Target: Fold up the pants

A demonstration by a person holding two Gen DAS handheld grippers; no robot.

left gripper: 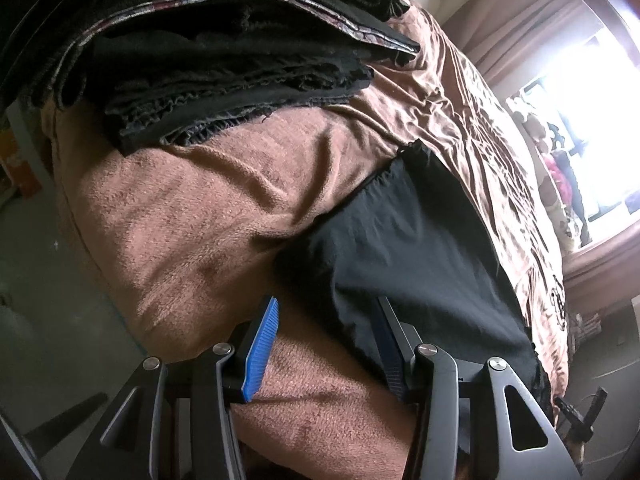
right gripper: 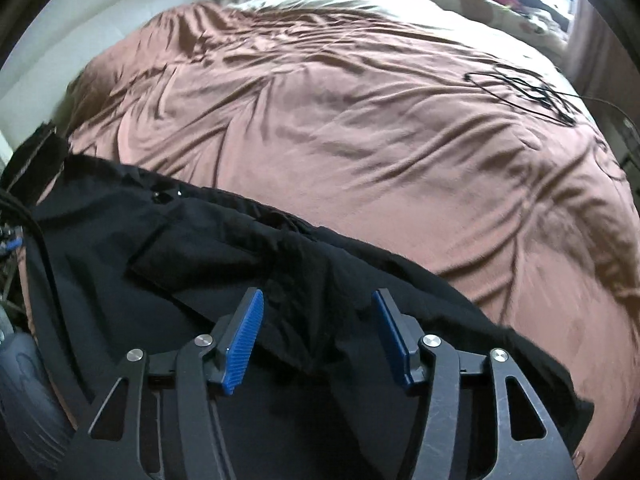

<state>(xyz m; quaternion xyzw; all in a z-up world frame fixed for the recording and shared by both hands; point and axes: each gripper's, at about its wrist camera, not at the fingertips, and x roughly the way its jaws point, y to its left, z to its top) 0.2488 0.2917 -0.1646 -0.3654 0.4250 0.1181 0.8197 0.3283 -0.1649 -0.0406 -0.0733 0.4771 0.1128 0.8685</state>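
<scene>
Item: black pants, lying rumpled along the near edge of a bed under a brown bedspread. In the right wrist view the cloth is bunched and overlapped, with a pocket flap or fold showing left of centre. In the left wrist view one dark end of the garment lies flat on the fuzzy brown cover near the bed's corner.

Left gripper: jaws apart, empty, poised over the edge of the dark cloth; one blue pad sits above bare bedspread, the other above the black fabric. No grip made.

Right gripper: jaws apart, nothing pinched, hovering above the creased middle of the pants.

Nearby: a stack of folded dark garments further along the bed; a thin black cable coiled on the far side of the bedspread.

Risks, as judged:
- A pinch may gather bedspread with the pants, since both are soft and the cover is wrinkled beneath.
- A grasp on a bunched layer may catch one ply only, giving a crooked fold.
- Cloth overhanging the bed edge may slide off if tugged.

Writing, brands, labels: none legible in either view.
</scene>
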